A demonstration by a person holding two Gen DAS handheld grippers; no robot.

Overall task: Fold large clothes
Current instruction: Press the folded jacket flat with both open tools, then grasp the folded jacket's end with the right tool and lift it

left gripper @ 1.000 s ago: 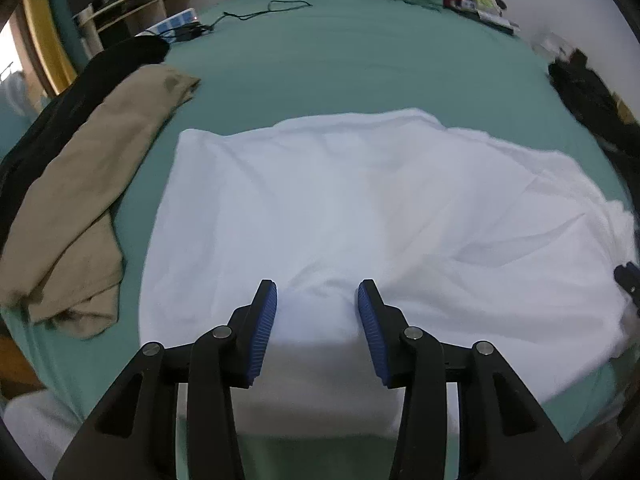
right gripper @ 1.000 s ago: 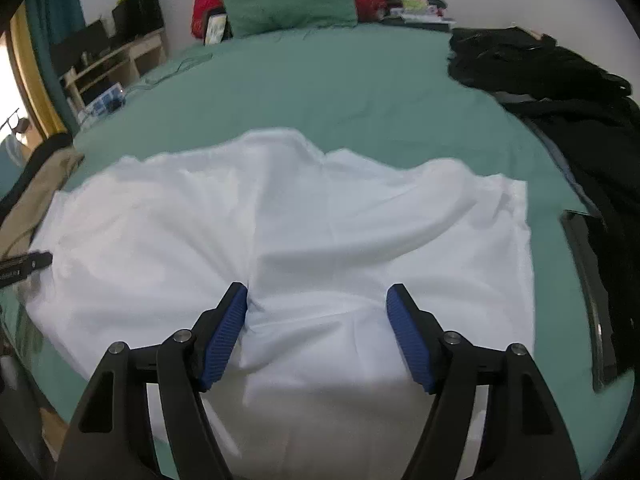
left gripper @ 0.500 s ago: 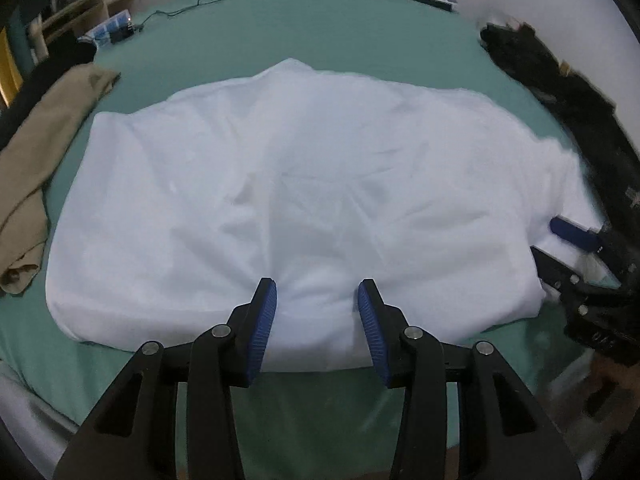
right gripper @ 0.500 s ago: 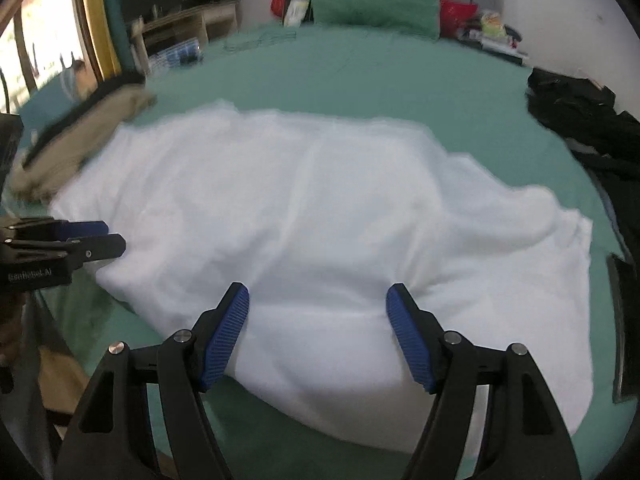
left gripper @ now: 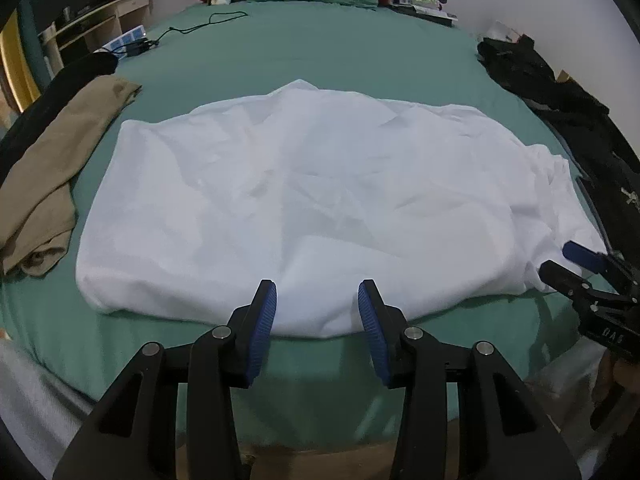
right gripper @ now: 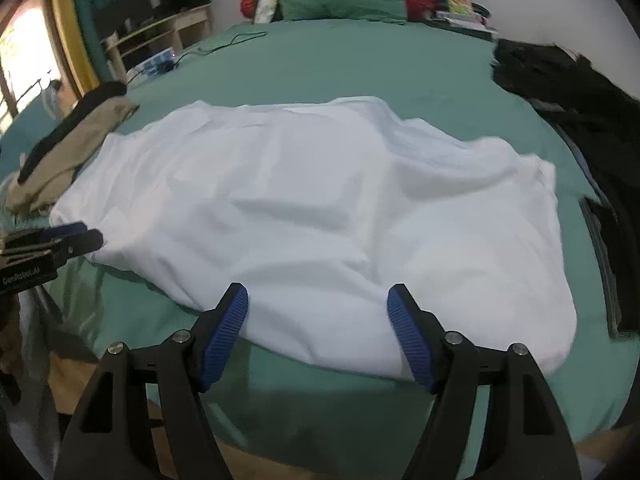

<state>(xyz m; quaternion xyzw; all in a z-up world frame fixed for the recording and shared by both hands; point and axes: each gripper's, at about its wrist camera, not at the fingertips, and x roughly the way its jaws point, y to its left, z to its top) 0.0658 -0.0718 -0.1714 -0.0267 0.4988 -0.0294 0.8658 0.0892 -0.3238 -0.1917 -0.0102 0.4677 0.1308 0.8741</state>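
I have the white garment [left gripper: 304, 208] spread across the green bed [left gripper: 320, 60], its long axis running left to right in front of me, with its near hem lying just inside the bed's front edge. My left gripper [left gripper: 317, 308] hangs over that near hem, jaws parted and empty, no cloth between the blue pads. My right gripper [right gripper: 318, 320] sits likewise over the hem further along, jaws spread wider and also gripping nothing. In the left wrist view the right gripper shows off the garment's right end; in the right wrist view the left gripper shows by its left end, so each hand is nearer its own end. I judge the next move calls for taking hold along the near hem or at the ends. Compared with a second ago, both grippers have drawn back: then their pads were over the cloth, now the hem lies at their tips and bare bed shows beneath. A tan garment [left gripper: 56, 176] and dark clothes [left gripper: 560, 92] lie apart at the sides.
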